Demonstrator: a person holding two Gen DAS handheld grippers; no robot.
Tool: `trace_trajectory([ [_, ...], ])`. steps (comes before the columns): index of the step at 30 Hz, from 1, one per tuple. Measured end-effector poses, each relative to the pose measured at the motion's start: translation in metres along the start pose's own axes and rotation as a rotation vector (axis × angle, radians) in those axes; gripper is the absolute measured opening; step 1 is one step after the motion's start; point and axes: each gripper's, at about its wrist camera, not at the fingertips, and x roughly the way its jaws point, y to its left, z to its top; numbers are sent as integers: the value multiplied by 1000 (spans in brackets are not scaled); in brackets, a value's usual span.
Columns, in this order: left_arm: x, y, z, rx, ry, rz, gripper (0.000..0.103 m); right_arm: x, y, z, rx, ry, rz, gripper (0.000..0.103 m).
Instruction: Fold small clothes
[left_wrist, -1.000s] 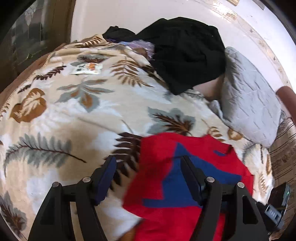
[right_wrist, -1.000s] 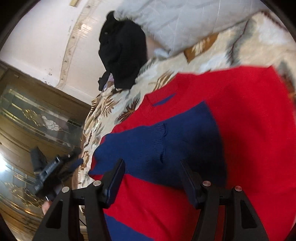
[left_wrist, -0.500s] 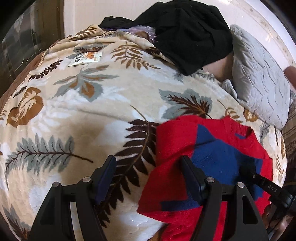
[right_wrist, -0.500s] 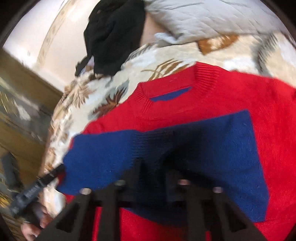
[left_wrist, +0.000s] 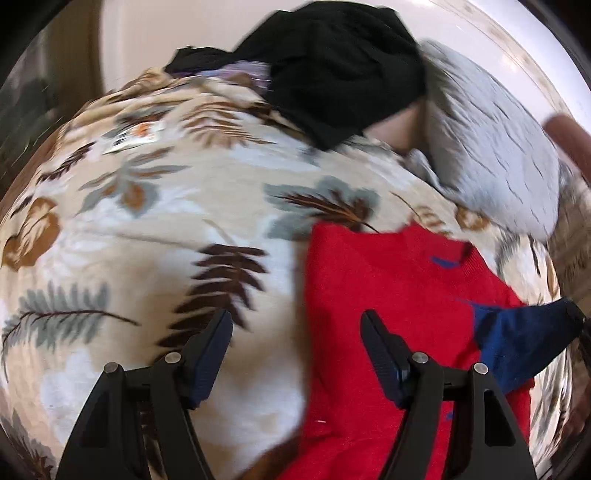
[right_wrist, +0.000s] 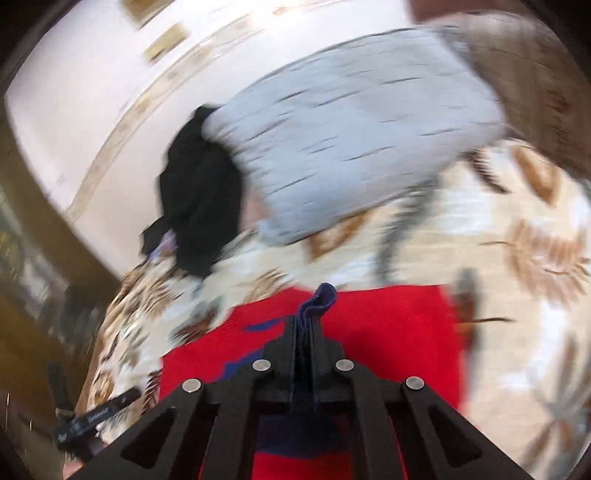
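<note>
A small red sweater (left_wrist: 384, 291) with a blue sleeve (left_wrist: 517, 343) lies on the leaf-patterned blanket (left_wrist: 155, 229). My left gripper (left_wrist: 295, 354) is open and empty, just above the sweater's left edge. My right gripper (right_wrist: 304, 332) is shut on the blue sleeve (right_wrist: 317, 299), whose end sticks out past the fingertips over the red body (right_wrist: 388, 325). In the left wrist view the sleeve is pulled out to the right.
A black garment (left_wrist: 343, 62) lies heaped at the head of the bed by a grey quilted pillow (left_wrist: 491, 147). A small printed packet (left_wrist: 136, 136) lies on the blanket at far left. The left gripper shows at the lower left of the right wrist view (right_wrist: 92, 417).
My right gripper closed on the blue sleeve and lifted it off the sweater toward the right. The left gripper stayed open and shifted left, to the sweater's edge.
</note>
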Motion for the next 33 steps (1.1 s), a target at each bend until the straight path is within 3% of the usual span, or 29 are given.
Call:
trace_trajectory([
  [4, 16, -38, -11, 112, 38, 16, 72, 3, -50, 1, 84, 27, -46, 6],
  [8, 30, -57, -21, 178, 63, 62, 72, 13, -84, -8, 142, 126, -64, 10],
  [10, 35, -61, -25, 202, 72, 88, 72, 12, -81, -10, 113, 129, 2, 10],
  [14, 41, -65, -31, 242, 72, 130, 72, 11, -63, -17, 26, 144, 45, 10],
  [19, 33, -67, -34, 253, 60, 143, 72, 55, -57, -42, -19, 363, -31, 11],
  [24, 29, -75, -38, 293, 14, 186, 80, 41, -33, -35, -108, 260, -42, 11],
  [25, 34, -76, -40, 300, 18, 201, 81, 42, -29, -34, -121, 243, -51, 16],
  [26, 38, -76, -41, 308, 26, 208, 82, 47, -26, -33, -132, 234, -59, 31],
  [27, 41, -77, -42, 314, 20, 209, 82, 52, -26, -34, -132, 237, -68, 57],
  [28, 41, -77, -43, 314, 1, 210, 84, 63, -28, -35, -122, 256, -75, 65],
  [29, 40, -76, -43, 317, -6, 218, 85, 71, -31, -38, -106, 276, -56, 65],
  [33, 37, -76, -44, 328, -16, 222, 85, 61, -18, -38, -148, 223, -70, 65],
])
